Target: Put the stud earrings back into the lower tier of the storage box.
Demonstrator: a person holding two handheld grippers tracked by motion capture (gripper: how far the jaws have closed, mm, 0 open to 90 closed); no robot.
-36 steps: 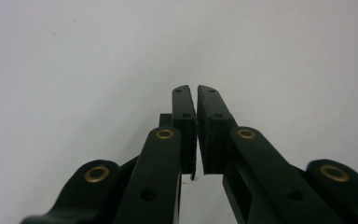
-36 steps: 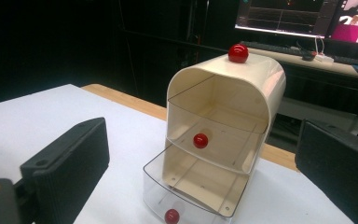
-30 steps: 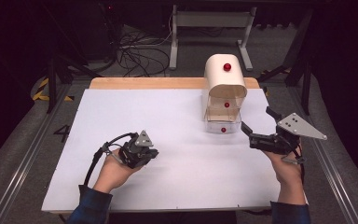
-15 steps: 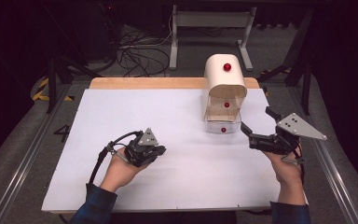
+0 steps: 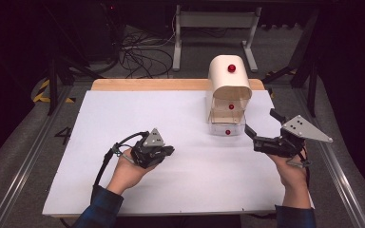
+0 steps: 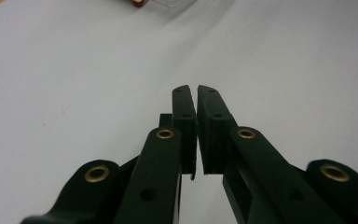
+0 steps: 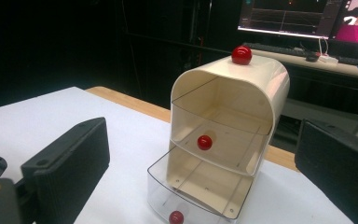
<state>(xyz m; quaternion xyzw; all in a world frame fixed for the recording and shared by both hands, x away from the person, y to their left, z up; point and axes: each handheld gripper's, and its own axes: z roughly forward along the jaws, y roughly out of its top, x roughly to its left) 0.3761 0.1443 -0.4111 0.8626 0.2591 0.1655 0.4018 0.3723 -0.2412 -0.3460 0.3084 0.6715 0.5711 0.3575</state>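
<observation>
1. Drawers first: the cream drawer unit (image 5: 229, 97) stands ahead of my right tongs (image 5: 258, 128), near the far edge of the white table (image 5: 123, 118), and its clear bottom drawer (image 5: 226, 128) is pulled out toward me.
2. My right tongs sit just to the right of that drawer, jaws spread wide, gripping nothing. In the right gripper view the unit (image 7: 228, 130) stands between my two jaws, a short way off.
3. Each level carries a red knob: one on the domed top (image 7: 241, 54), one on the middle drawer (image 7: 204, 142), one on the open bottom drawer (image 7: 175, 217).
4. My left tongs (image 5: 167, 151) lie low over the bare table, well apart from the unit, which sits ahead and to their right. Their jaws are nearly closed, only a thin slit between the pads (image 6: 184, 126), and they hold nothing.
5. Against the frame of a second ago, my left hand (image 5: 130, 168) has slid rightward toward the table's middle, carrying the tongs with it.
6. My right hand (image 5: 292, 168), its tongs and the drawer unit sit where they were then; the bottom drawer is out by the same amount.
</observation>
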